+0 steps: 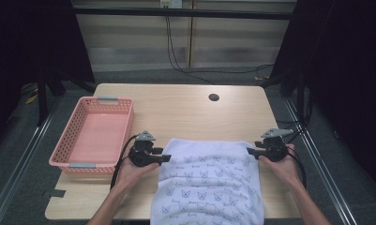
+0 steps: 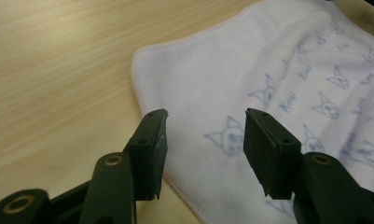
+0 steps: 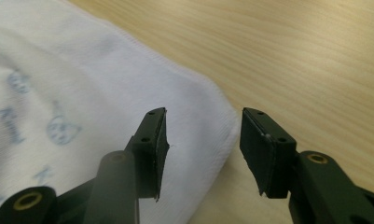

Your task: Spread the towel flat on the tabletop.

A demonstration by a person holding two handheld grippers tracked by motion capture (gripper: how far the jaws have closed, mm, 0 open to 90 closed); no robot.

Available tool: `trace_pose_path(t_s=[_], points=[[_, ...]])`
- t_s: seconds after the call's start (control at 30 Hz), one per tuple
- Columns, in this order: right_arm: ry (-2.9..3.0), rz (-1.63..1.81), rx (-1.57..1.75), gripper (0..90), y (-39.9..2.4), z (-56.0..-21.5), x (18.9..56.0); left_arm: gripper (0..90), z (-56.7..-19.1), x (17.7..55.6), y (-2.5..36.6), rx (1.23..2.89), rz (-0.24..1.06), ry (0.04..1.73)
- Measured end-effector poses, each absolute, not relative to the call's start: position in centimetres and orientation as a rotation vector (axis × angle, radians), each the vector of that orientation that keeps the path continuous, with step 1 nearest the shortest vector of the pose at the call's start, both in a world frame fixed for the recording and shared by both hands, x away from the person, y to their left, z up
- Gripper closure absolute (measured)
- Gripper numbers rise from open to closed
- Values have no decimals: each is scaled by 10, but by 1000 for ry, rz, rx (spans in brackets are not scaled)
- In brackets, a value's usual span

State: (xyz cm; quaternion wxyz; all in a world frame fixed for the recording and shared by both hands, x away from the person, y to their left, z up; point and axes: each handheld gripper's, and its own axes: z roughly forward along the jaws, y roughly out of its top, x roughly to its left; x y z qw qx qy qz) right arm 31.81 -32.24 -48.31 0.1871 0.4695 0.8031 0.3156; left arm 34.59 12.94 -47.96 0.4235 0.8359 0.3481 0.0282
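White towel (image 1: pixel 209 180) lies flat at bench (image 1: pixel 185 108) near edge, draping over it. Left hand-held gripper (image 1: pixel 164 159) and right hand-held gripper (image 1: pixel 249 151) sit at its far corners, jaws apart, gripping nothing. Likely mid-fold; next, pinch corners. Pink basket (image 1: pixel 66 154) left edge.

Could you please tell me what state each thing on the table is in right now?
Towel: spread flat, near end hanging over the table's front edge.
Pink basket: upright, empty.
Left gripper: open, above the towel's far left corner, not gripping it.
Right gripper: open, above the towel's far right corner, not gripping it.
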Motion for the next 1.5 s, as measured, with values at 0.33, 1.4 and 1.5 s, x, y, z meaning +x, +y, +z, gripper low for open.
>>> trace_pose_path(t_s=[0.33,1.4,1.5], points=[[2288,896,1365,709,-318,-499,331,484,-493,370,119,2112,105,926],[2109,1316,1343,845,-331,-432,339,861,-430,385,132,1915,97,830],[2093,1357,1332,847,-334,-419,344,860,-416,392,140,1880,132,841]])
